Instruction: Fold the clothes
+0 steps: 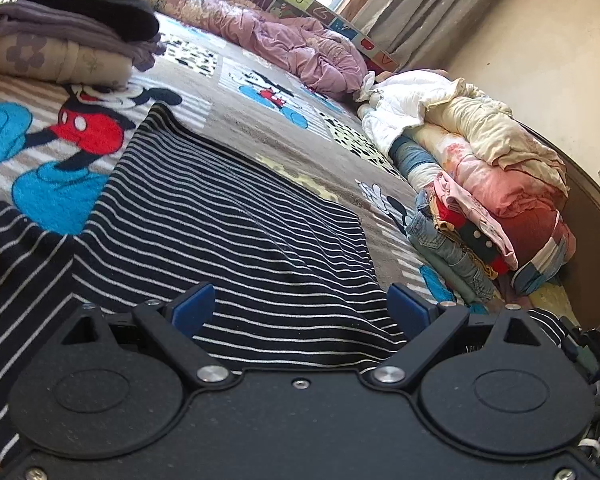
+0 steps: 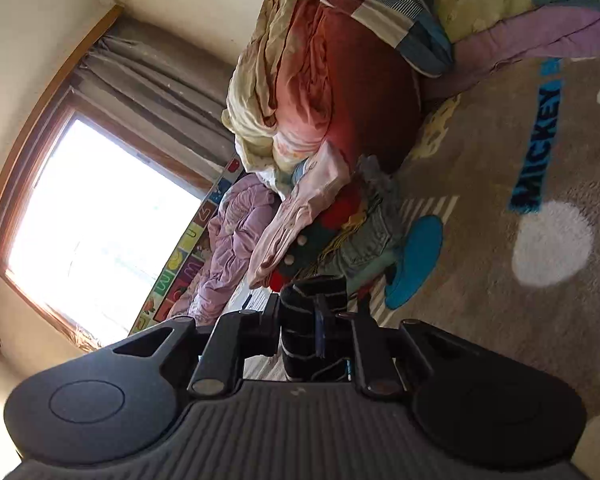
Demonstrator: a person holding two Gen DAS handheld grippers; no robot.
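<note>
The top is black with thin white stripes. The blanket is grey-brown with red, blue and black cartoon mice. A lilac quilt lies crumpled. The claw has blue pads on black arms.

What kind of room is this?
Most likely a bedroom. A cartoon mouse blanket covers what looks like a bed, rumpled purple bedding lies along it, and a curtained window sits beside it.
</note>
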